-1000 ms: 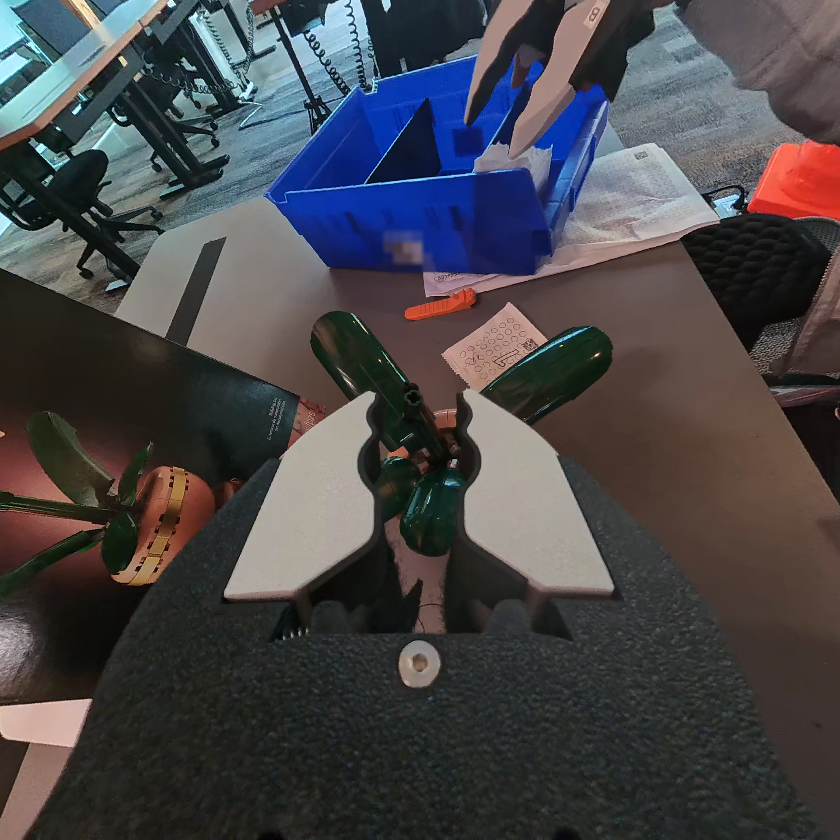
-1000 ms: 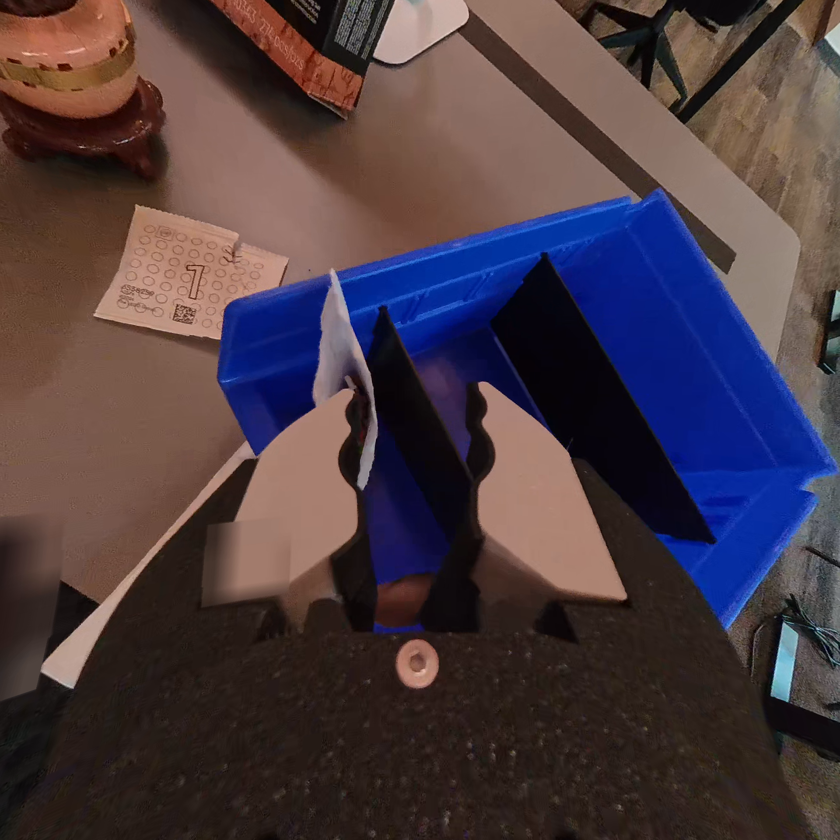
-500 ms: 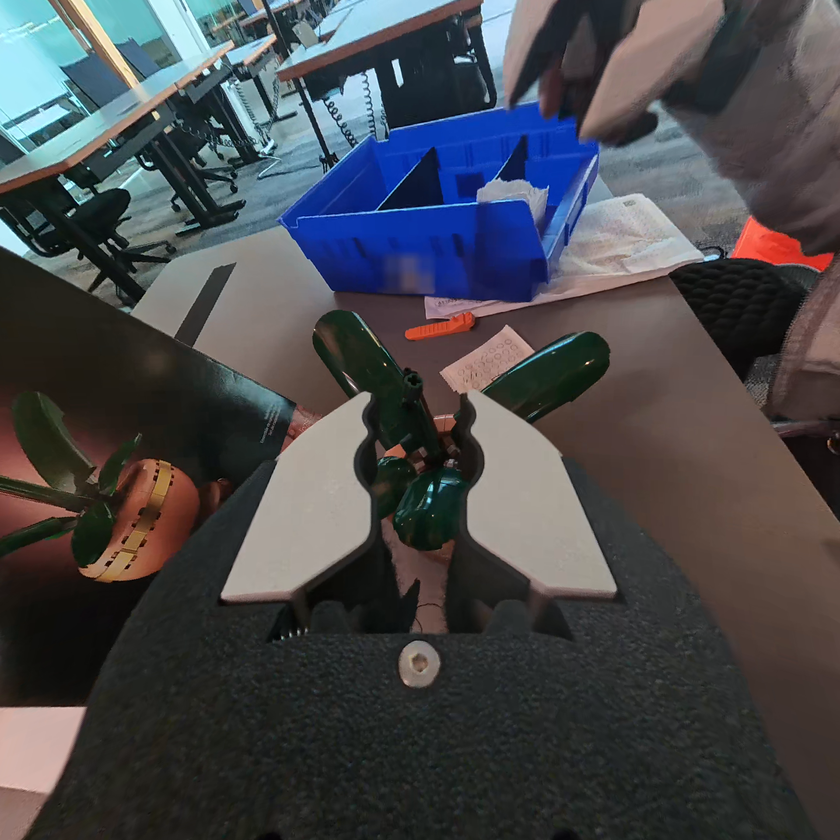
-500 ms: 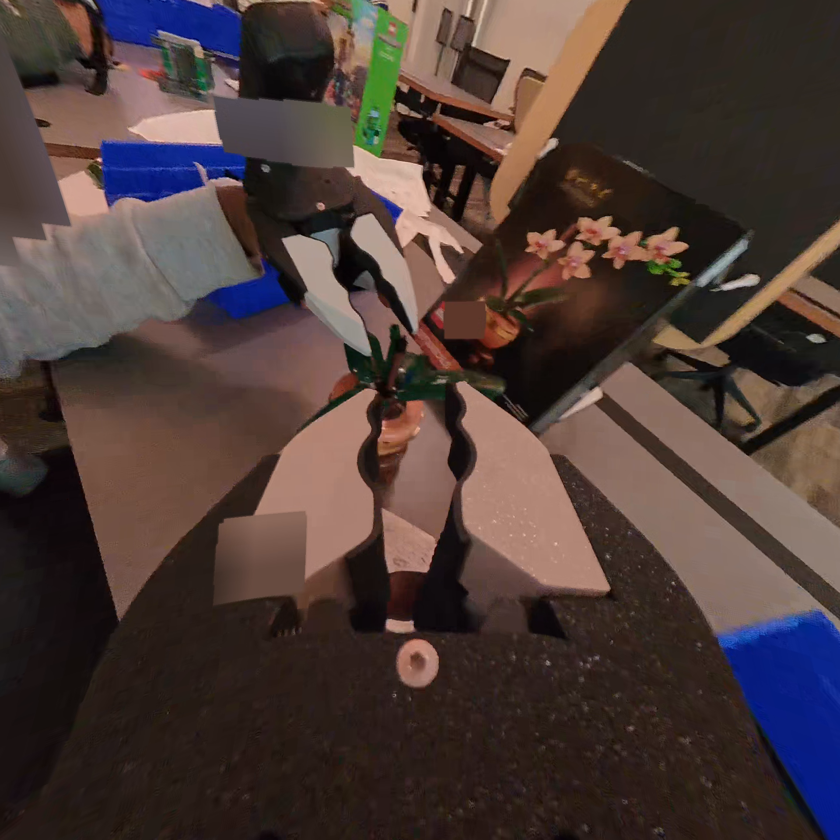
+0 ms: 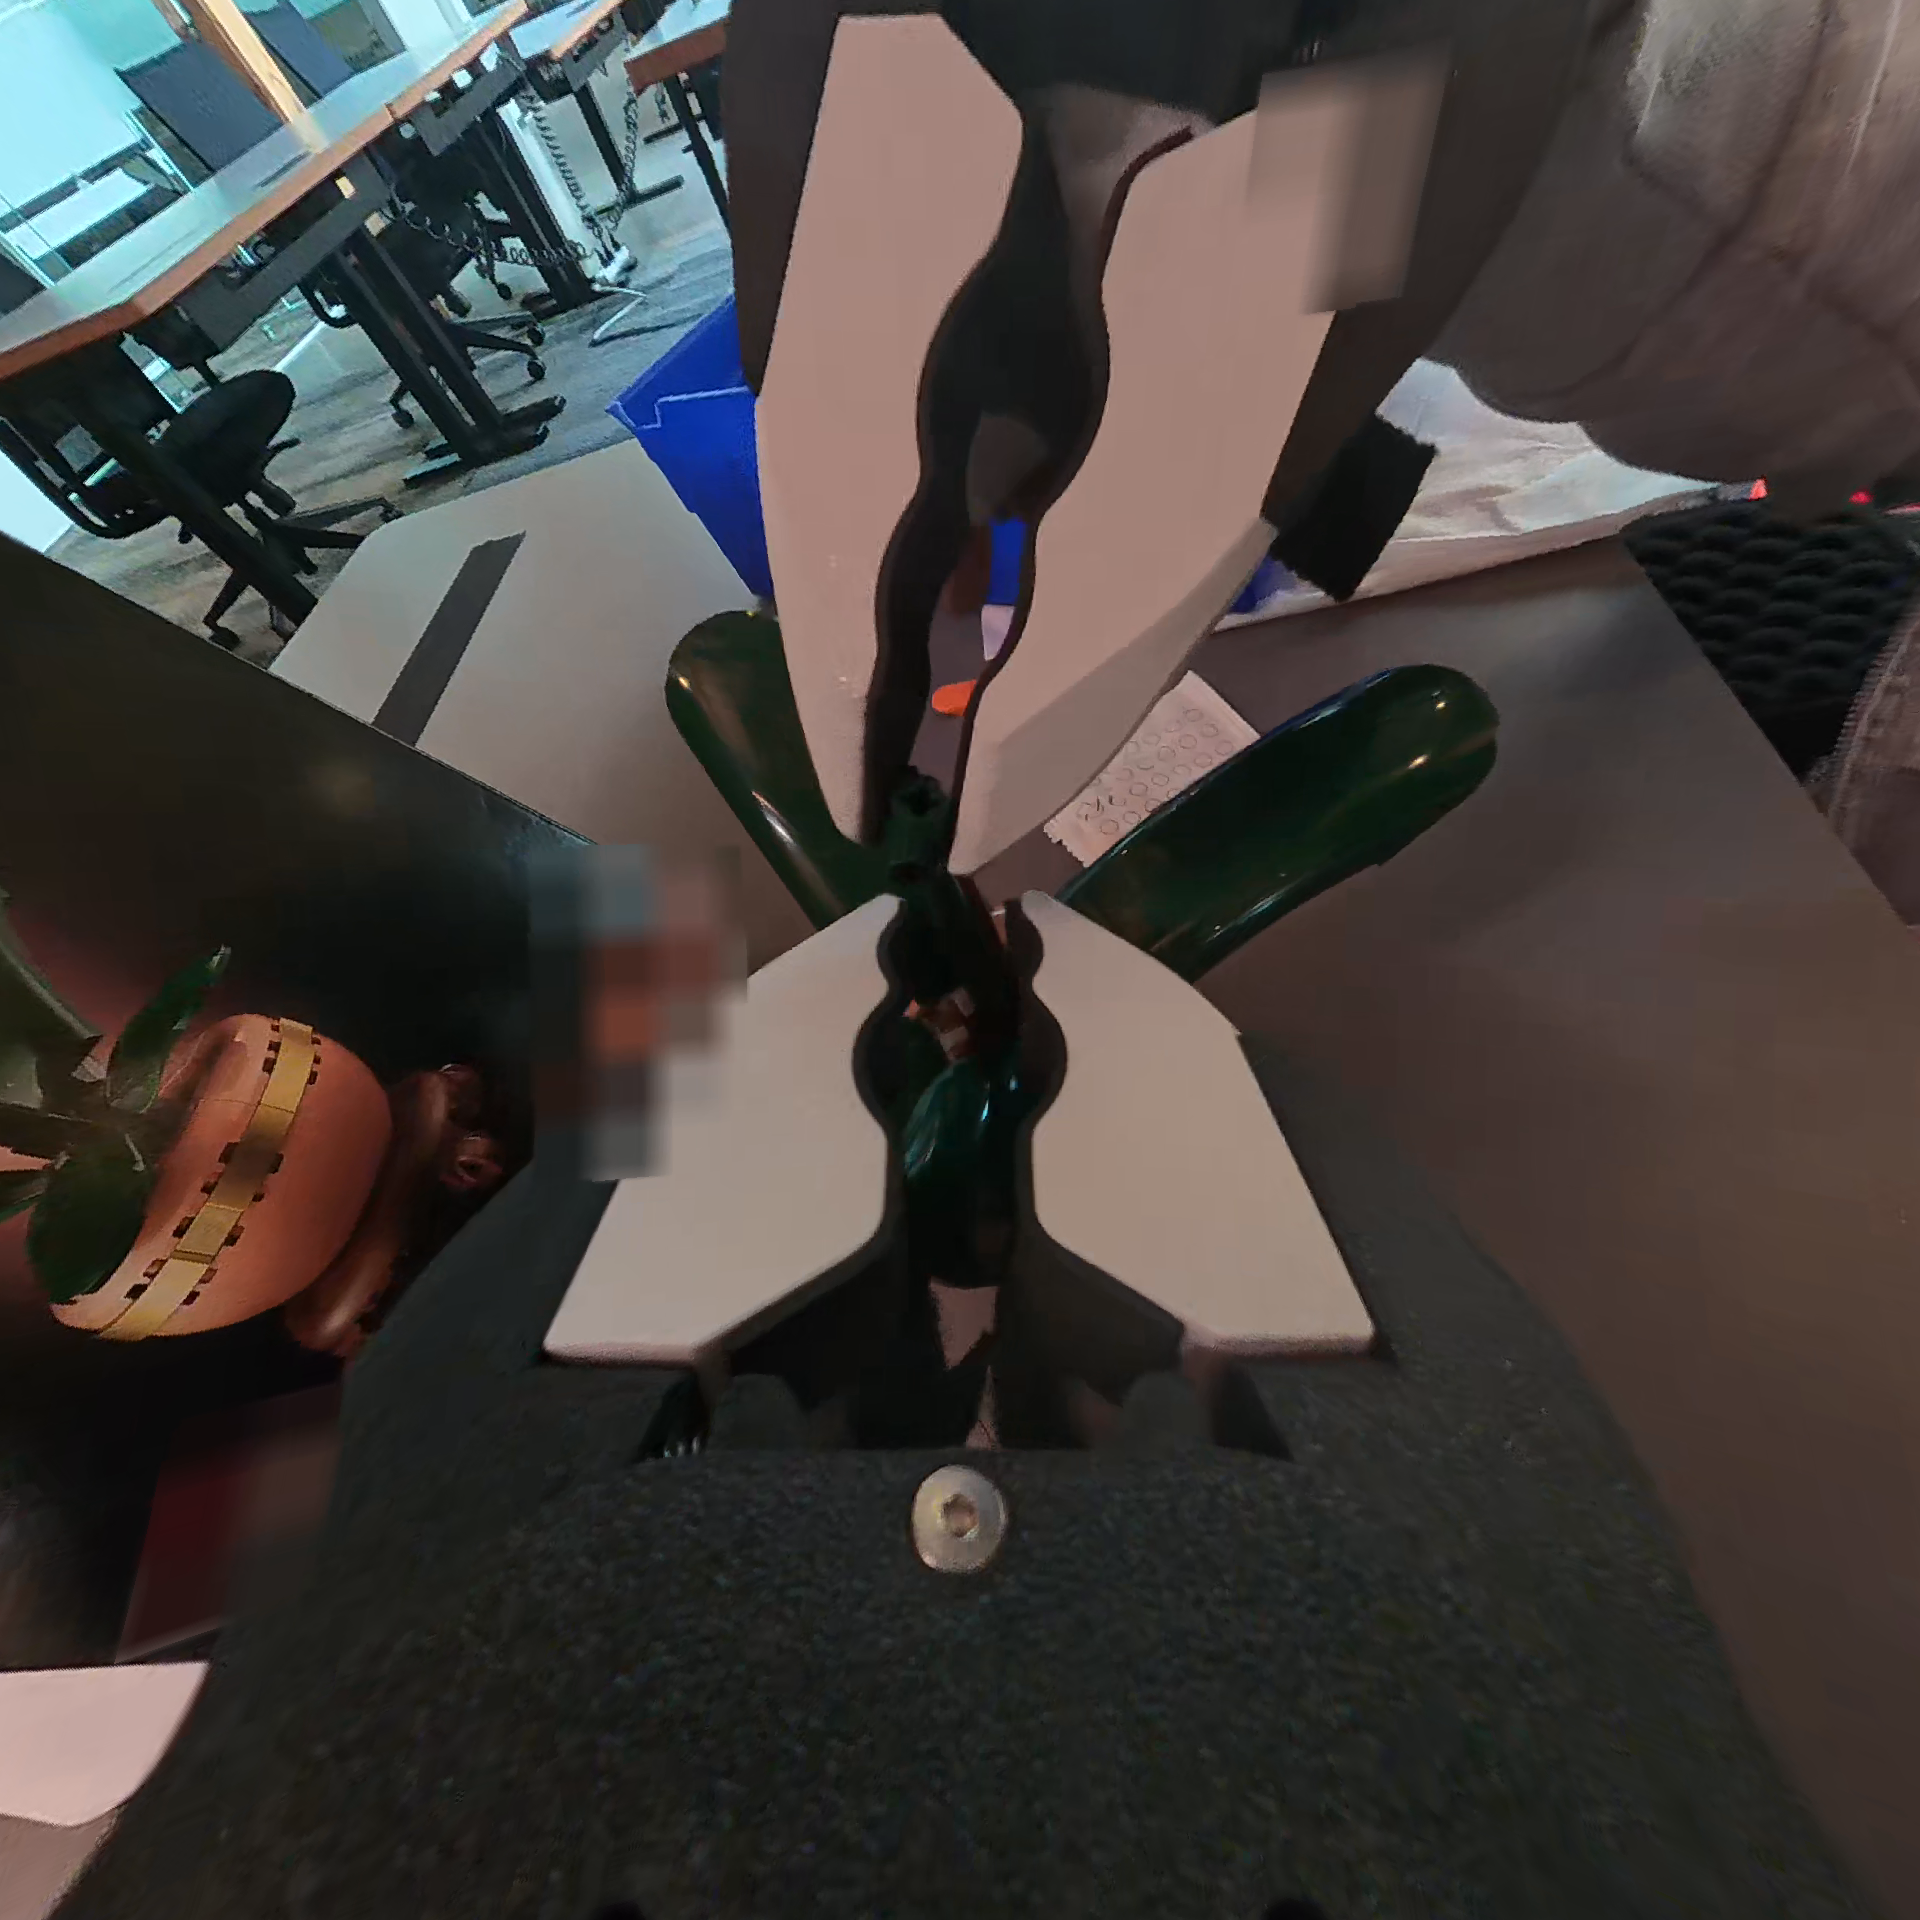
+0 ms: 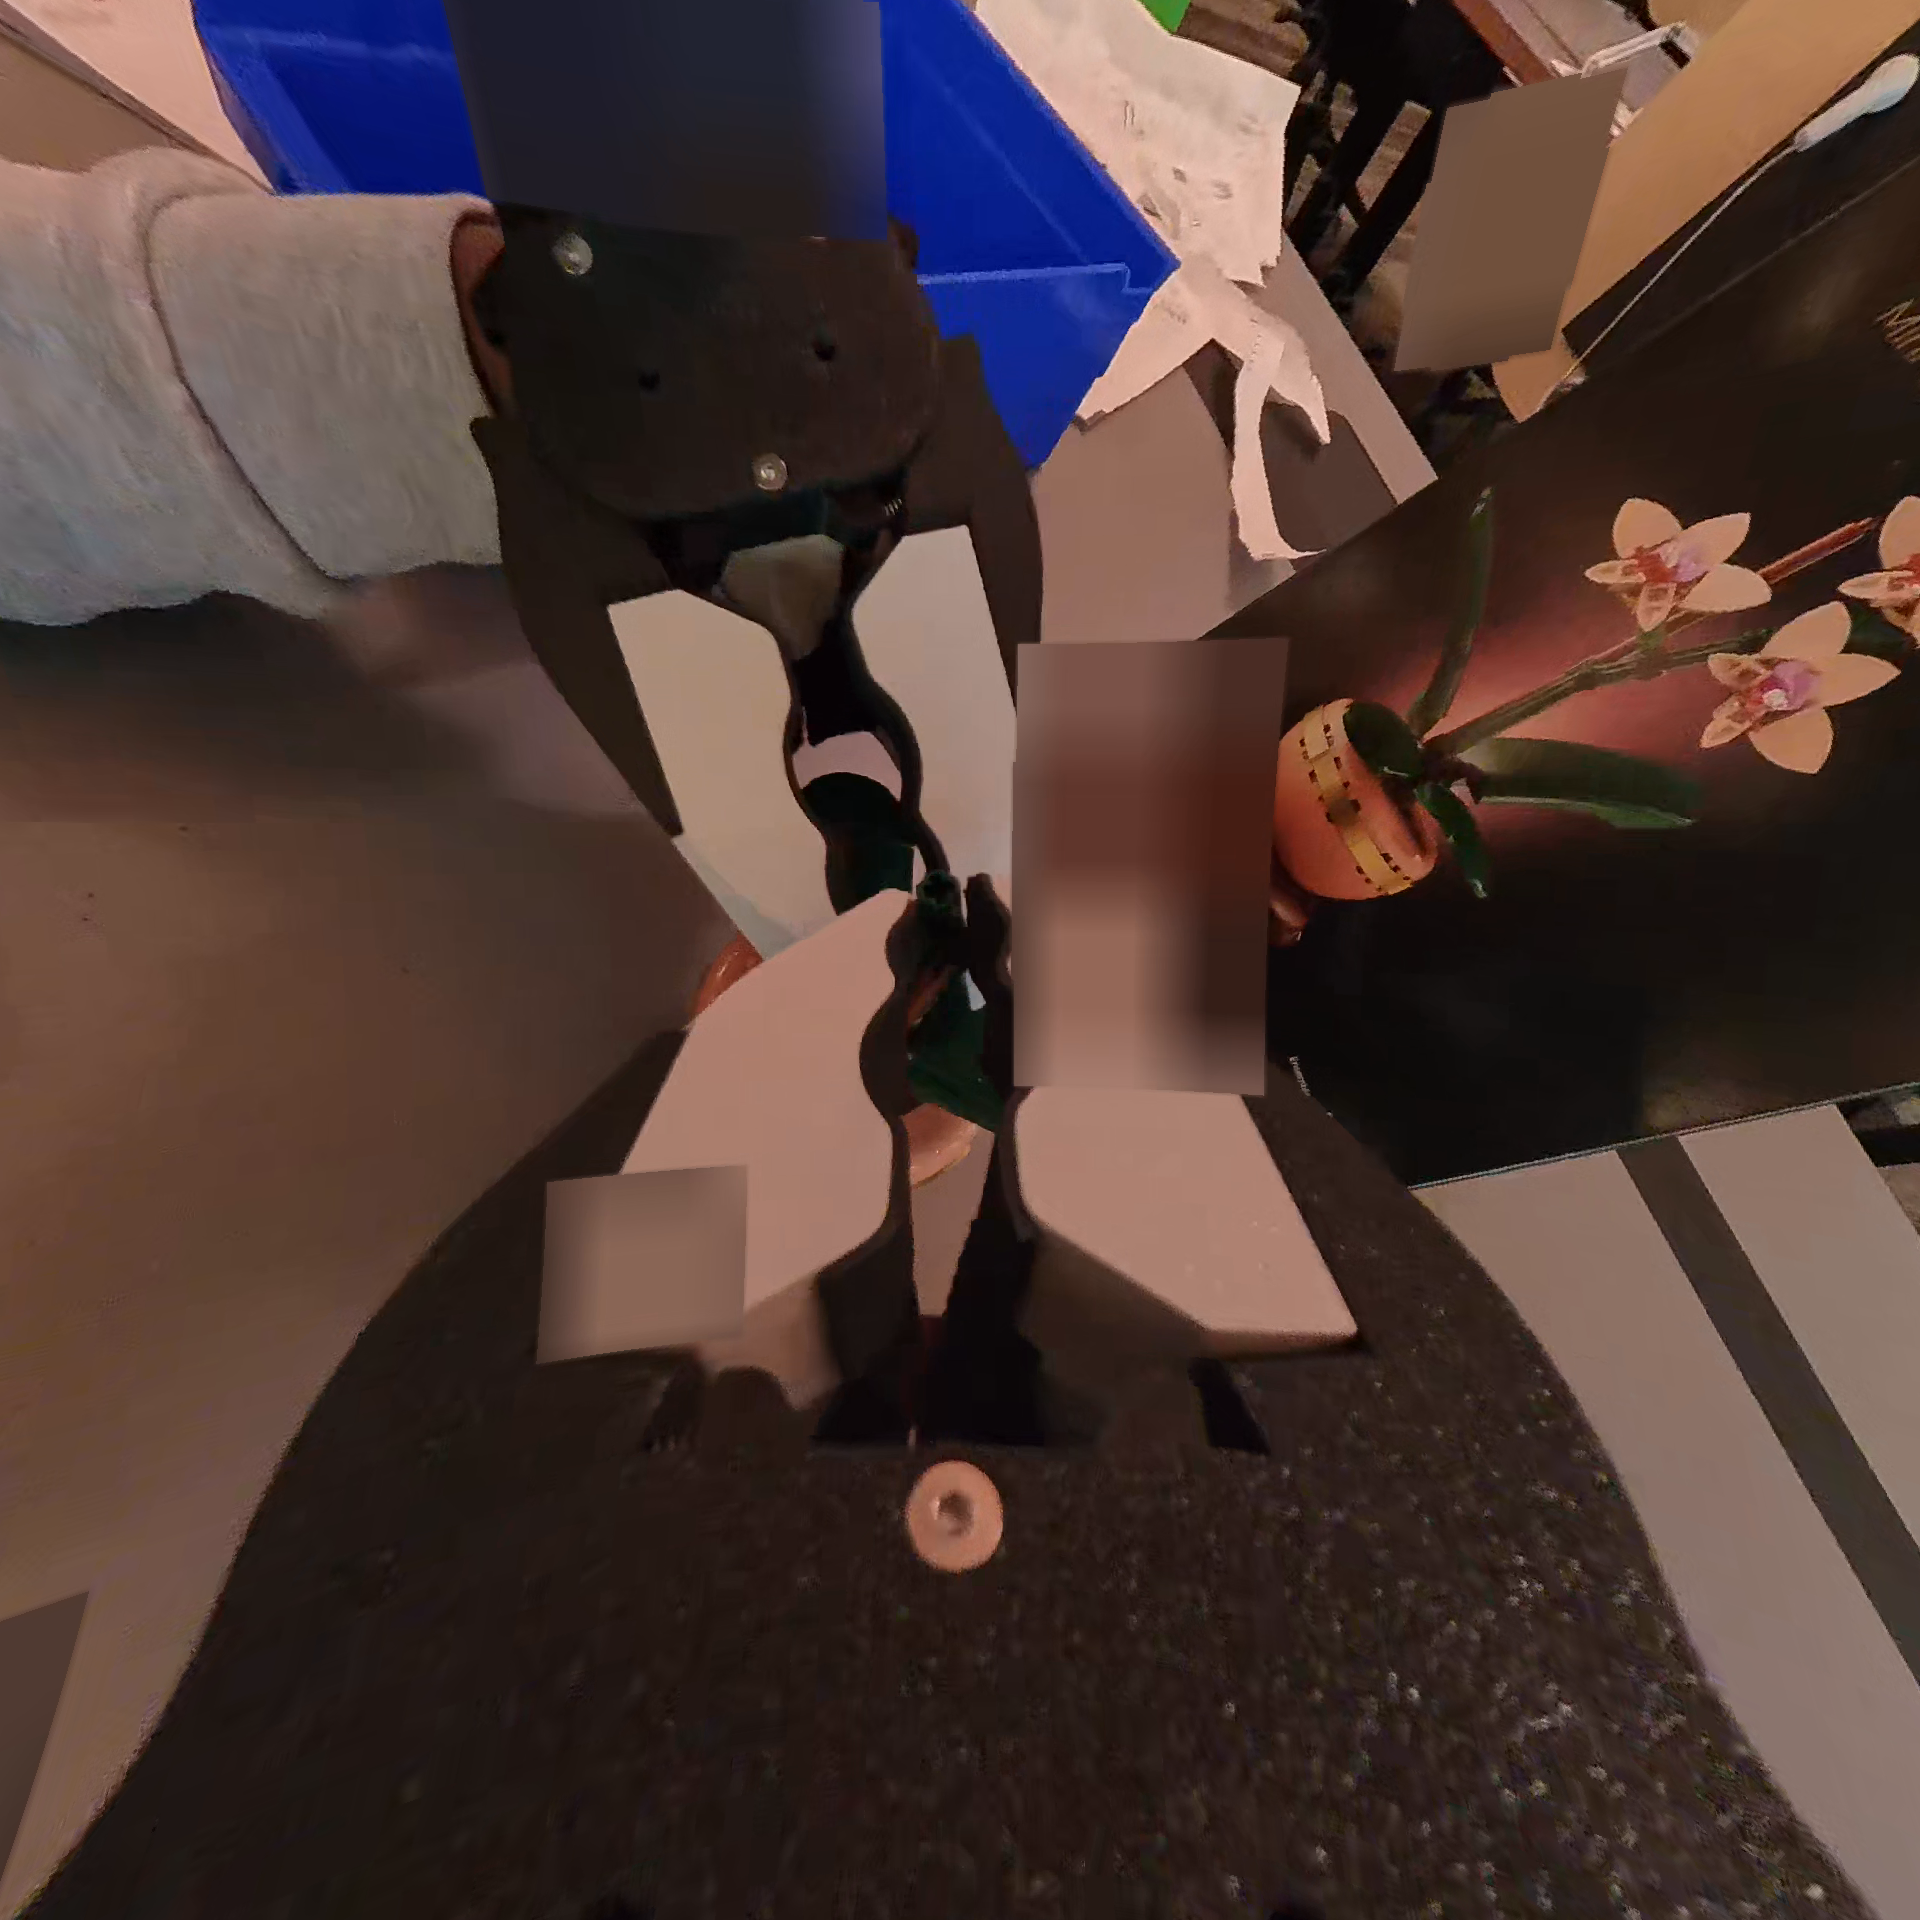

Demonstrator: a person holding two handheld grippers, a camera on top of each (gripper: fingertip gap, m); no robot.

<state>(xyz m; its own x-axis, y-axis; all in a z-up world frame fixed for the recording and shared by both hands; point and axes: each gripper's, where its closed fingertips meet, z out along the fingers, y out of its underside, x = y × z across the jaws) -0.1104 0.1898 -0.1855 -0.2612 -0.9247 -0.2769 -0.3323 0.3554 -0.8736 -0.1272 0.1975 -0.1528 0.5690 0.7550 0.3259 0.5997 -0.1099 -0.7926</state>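
A brick-built plant with dark green leaves [image 5: 1278,821] and a thin dark stem [image 5: 940,956] stands in a pinkish pot [image 6: 935,1143] on the dark table [image 5: 1558,1143]. My left gripper [image 5: 961,902] is shut on the stem low down, among the leaves. My right gripper [image 6: 940,899] comes from the opposite side and is shut on the stem's top end [image 6: 938,888]. In the left wrist view the right gripper [image 5: 912,847] reaches down from above, tips just above the left fingertips. The pot is mostly hidden by the fingers.
A black box with an orchid picture [image 5: 208,935] stands at the left, also in the right wrist view [image 6: 1558,831]. A blue bin [image 6: 1018,208], white paper sheets [image 5: 1507,488], an orange tool [image 5: 956,696] and a small printed bag [image 5: 1164,769] lie behind. A sleeve [image 6: 208,364] is behind the left gripper.
My right gripper left the blue bin, swung across the table and closed on the stem's top. My left gripper's jaws narrowed on the stem.
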